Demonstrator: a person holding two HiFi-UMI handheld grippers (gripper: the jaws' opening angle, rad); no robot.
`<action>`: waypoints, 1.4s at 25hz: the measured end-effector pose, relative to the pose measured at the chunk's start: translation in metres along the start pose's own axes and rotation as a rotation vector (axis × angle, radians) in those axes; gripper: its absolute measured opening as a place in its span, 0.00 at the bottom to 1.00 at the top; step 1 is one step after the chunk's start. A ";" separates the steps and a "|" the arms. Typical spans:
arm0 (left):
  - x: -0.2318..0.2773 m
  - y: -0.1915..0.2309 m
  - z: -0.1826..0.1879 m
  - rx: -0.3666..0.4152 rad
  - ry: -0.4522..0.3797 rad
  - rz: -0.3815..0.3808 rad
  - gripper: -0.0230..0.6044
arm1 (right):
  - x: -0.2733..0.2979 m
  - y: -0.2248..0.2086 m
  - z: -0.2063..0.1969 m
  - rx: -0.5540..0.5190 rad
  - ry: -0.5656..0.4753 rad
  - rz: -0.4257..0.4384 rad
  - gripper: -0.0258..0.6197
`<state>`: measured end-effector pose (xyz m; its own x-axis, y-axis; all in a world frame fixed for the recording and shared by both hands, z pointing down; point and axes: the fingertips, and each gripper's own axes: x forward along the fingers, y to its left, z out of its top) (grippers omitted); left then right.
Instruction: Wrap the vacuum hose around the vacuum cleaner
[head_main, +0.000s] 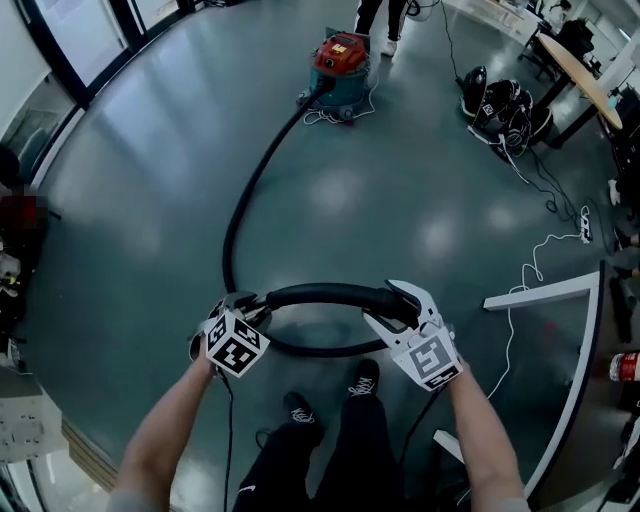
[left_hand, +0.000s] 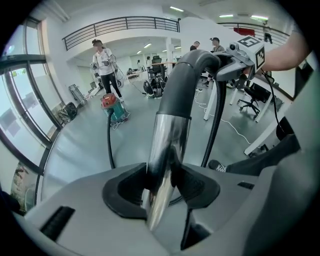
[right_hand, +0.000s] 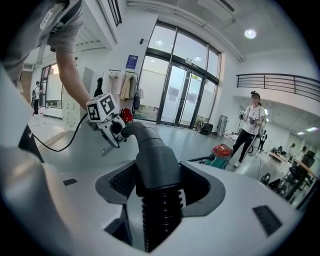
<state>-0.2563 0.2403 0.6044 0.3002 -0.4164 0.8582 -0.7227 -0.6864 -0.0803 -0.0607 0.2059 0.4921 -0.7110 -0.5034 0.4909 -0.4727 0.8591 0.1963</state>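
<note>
Two grippers share the vacuum hose (head_main: 320, 294): the left gripper (head_main: 245, 303) is clamped on its chrome tube (left_hand: 167, 140), the right gripper (head_main: 398, 308) closed on the grey cuff (right_hand: 156, 165) above the ribbed section. From them the hose loops away toward 12 o'clock to the red vacuum cleaner (head_main: 340, 60), where a person (head_main: 378, 20) is cut off by the head view's top edge.

The top edge cuts off the person (head_main: 370, 14) beside the vacuum cleaner (head_main: 338, 65) above the legs.
</note>
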 end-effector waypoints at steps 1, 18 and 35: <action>-0.003 0.000 -0.002 -0.003 0.001 0.002 0.33 | 0.000 0.002 0.001 0.009 -0.001 -0.015 0.42; -0.036 0.010 -0.021 -0.105 -0.043 0.048 0.33 | -0.008 -0.016 -0.118 0.242 0.163 -0.182 0.50; 0.037 -0.021 -0.048 -0.210 -0.023 0.004 0.33 | 0.017 -0.052 -0.238 0.169 0.192 -0.250 0.28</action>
<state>-0.2597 0.2679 0.6623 0.3095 -0.4340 0.8461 -0.8369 -0.5467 0.0257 0.0755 0.1751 0.6925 -0.4590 -0.6560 0.5991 -0.7106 0.6758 0.1956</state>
